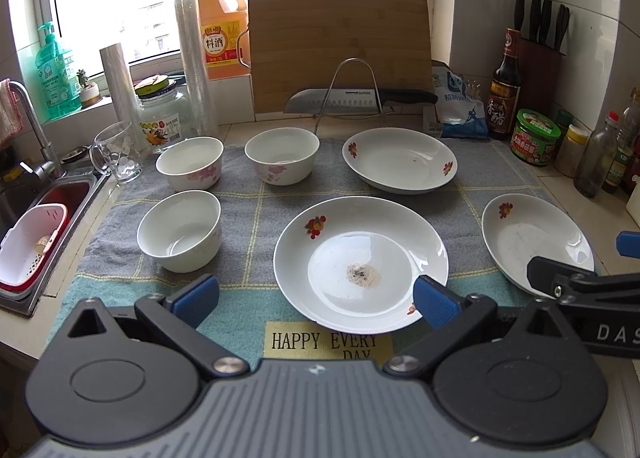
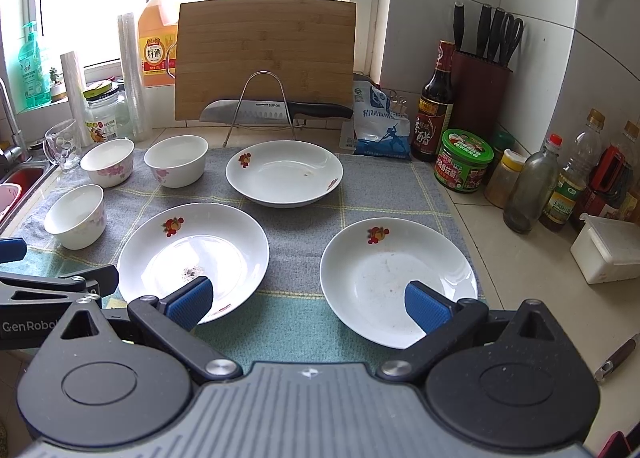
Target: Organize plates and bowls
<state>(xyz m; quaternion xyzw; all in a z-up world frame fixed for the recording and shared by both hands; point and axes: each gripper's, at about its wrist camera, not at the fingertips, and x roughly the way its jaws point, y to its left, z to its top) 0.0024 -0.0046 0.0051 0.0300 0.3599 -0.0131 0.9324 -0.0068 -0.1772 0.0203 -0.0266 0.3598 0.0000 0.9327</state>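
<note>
A grey checked mat (image 1: pixel 256 213) covers the counter and carries all the dishes. Three white plates with red flower prints lie apart on it: the near plate (image 1: pixel 360 262) with a dark speck patch in its well, the right plate (image 2: pixel 398 278) with faint smears, and the far plate (image 1: pixel 400 159) in front of the upright cutting board (image 1: pixel 340 45). Three white bowls stand upright to the left, separate from one another: the near bowl (image 1: pixel 180 230), the left back bowl (image 1: pixel 190 161) and the middle back bowl (image 1: pixel 282 155). The left gripper (image 1: pixel 316 294) hangs spread wide over the near plate's front rim, holding nothing. The right gripper (image 2: pixel 308 300) is likewise spread wide and empty, between the near and right plates
</note>
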